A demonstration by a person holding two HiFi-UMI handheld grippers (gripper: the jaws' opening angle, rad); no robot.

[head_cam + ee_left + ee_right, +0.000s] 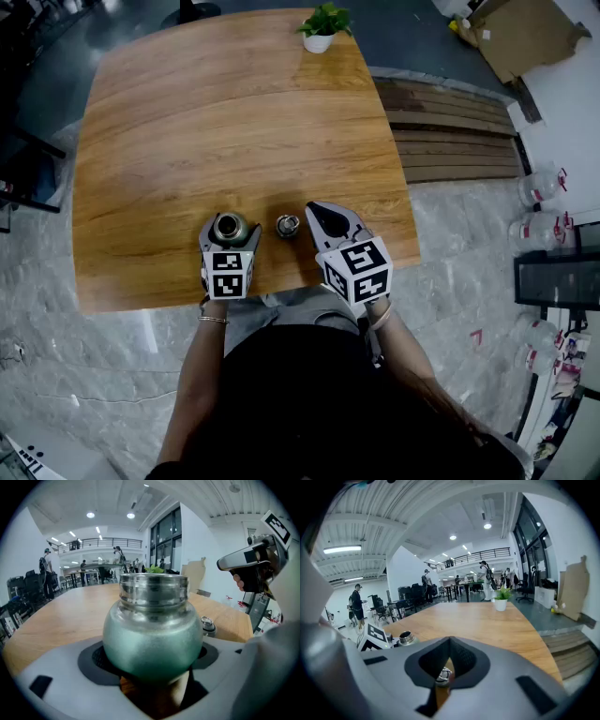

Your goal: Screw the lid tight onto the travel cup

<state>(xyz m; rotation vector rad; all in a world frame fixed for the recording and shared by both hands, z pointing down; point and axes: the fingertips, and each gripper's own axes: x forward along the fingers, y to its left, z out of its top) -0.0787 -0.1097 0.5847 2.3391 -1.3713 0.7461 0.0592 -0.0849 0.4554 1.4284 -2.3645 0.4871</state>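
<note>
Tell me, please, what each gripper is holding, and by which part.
The left gripper holds the travel cup by its round body. The right gripper is shut, empty; the lid lies apart.

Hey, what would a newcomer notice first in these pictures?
Probably the green cup, open at the top, held in the left gripper at the near edge of the wooden table. Its small lid lies loose on the table beside it, next to the shut right gripper.
</note>
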